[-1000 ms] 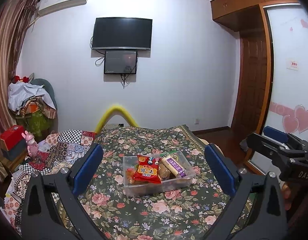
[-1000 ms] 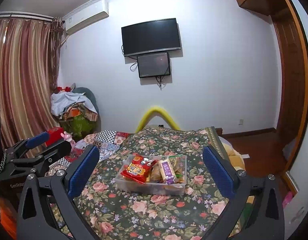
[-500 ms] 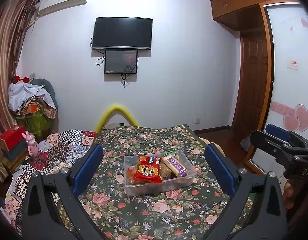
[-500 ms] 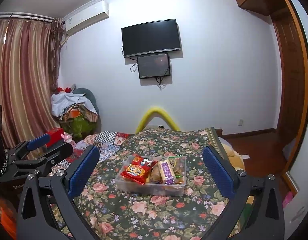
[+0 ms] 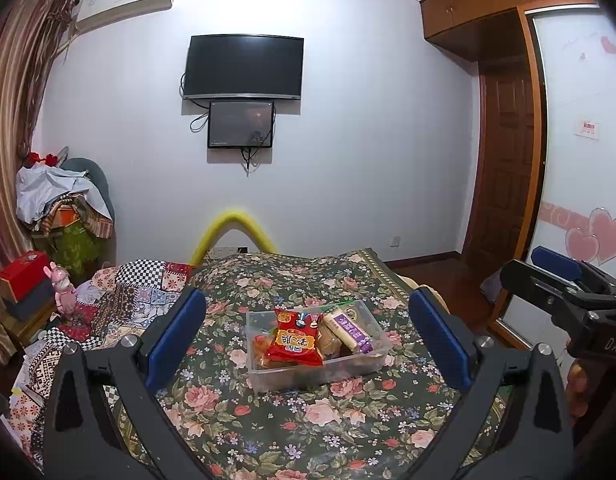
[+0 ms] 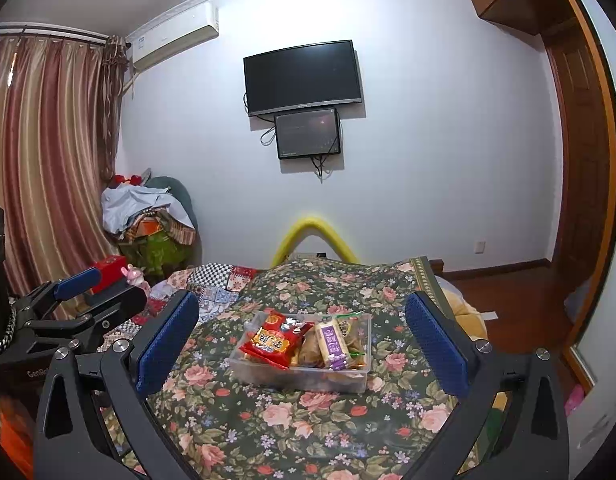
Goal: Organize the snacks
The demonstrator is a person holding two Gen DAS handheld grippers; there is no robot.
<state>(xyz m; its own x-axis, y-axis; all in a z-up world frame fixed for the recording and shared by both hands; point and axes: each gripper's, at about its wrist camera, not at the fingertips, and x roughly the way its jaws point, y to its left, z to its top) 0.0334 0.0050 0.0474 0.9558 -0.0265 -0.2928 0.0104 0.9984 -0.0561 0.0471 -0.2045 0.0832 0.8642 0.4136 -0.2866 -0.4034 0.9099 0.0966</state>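
A clear plastic box (image 5: 371, 356) (image 6: 347, 380) stands on the floral bedspread (image 5: 308, 420) (image 6: 268, 420). In it lie a red snack bag (image 5: 294, 338) (image 6: 276, 338), a purple-labelled packet (image 5: 349, 330) (image 6: 333, 342) and other wrapped snacks. My left gripper (image 5: 306, 338) is open and empty, held back from the box and above the bed. My right gripper (image 6: 302, 342) is open and empty too, likewise back from the box. The right gripper's side shows in the left wrist view (image 5: 563, 280); the left gripper's side shows in the right wrist view (image 6: 88, 300).
A patchwork quilt (image 5: 120, 292) lies at the bed's left. A pink rabbit toy (image 5: 62, 288) and red box (image 5: 22, 272) stand beyond it. A yellow foam arch (image 5: 232, 232) stands at the bed's far end. Wardrobe door (image 5: 579, 184) at right.
Both grippers have drifted slightly; the box sits a little lower in the left wrist view. Nothing was taken hold of or let go.
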